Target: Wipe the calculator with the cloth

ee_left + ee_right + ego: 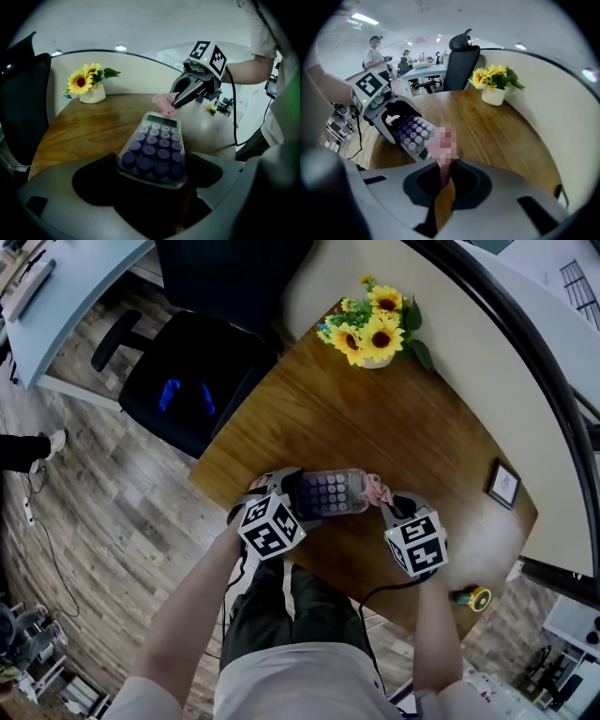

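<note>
Over the near edge of the wooden table (375, 418), the calculator (153, 150) is clamped by its lower end between the jaws of our left gripper (152, 176), with its purple keys up and its display pointing away. The head view places it there. The left gripper view adds the rows of keys, though we cannot tell whether the far end touches the wood. Against the display end sits the pink cloth (165, 102), pinched tight in our right gripper (185, 96) (the right gripper view shows the fabric rising from between closed jaws). That view also takes in people standing far back among desks. A pot of sunflowers (373, 329) stands at the table's far edge, with a black chair (187, 381) to its left and a small frame (503, 484) on our right.
</note>
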